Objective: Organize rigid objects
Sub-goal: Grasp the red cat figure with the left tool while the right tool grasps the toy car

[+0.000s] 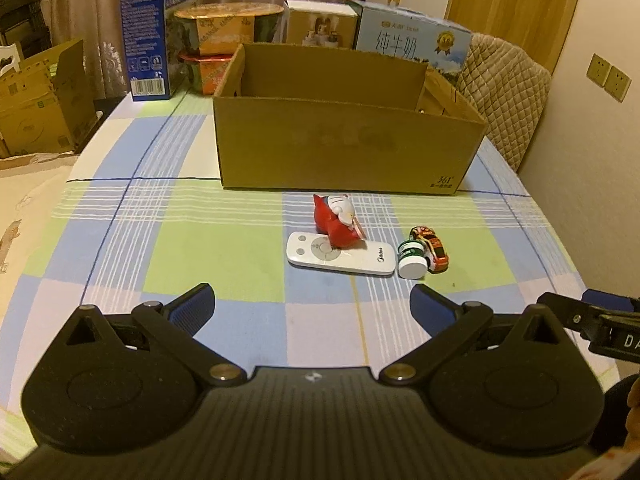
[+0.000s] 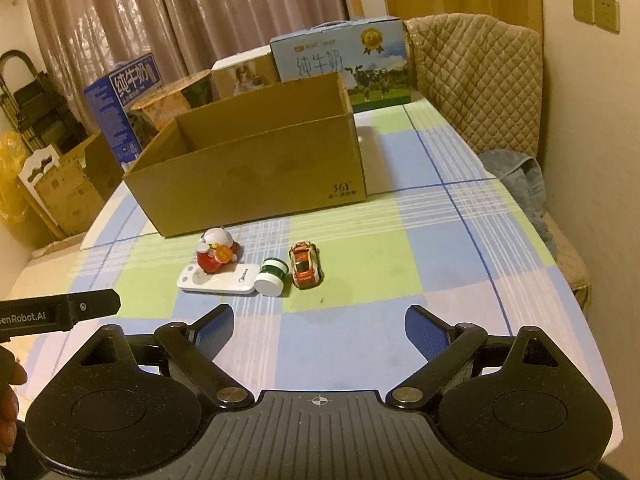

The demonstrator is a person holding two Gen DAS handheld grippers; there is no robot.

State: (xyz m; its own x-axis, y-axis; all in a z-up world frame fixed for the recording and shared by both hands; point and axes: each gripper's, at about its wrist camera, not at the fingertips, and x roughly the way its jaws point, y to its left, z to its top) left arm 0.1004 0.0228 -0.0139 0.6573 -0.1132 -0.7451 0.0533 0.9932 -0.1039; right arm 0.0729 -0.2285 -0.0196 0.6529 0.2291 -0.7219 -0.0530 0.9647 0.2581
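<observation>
A white remote control lies on the checked tablecloth with a red and white toy figure resting on its far end. A small green and white jar lies on its side next to it, touching a red and orange toy car. An open cardboard box stands behind them. My left gripper is open and empty, short of the remote. My right gripper is open and empty, short of the jar and car.
Milk cartons, stacked snack tubs and a small white box stand behind the cardboard box. A quilted chair is at the table's right side. More cardboard boxes sit off the left edge.
</observation>
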